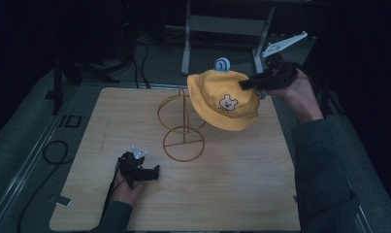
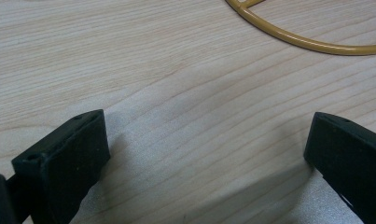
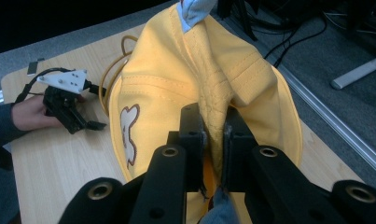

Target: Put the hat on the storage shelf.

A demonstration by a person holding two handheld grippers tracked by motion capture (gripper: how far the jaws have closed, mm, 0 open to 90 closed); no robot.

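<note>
The yellow hat (image 1: 225, 99) hangs in the air beside the wire stand (image 1: 182, 127), its crown pinched by the right gripper (image 3: 215, 125). It looks soft and light (folds bunch easily), so grip thick seams. The left gripper (image 1: 153, 173) rests spread and empty on the table (image 1: 241, 194).

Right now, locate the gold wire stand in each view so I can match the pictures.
High view: wire stand at table centre, its base ring nearest the left gripper.
Left gripper view: only an arc of the base ring, top right.
Right gripper view: loops peeking out left of the yellow hat.
Shared landmark: the wooden tabletop.
</note>
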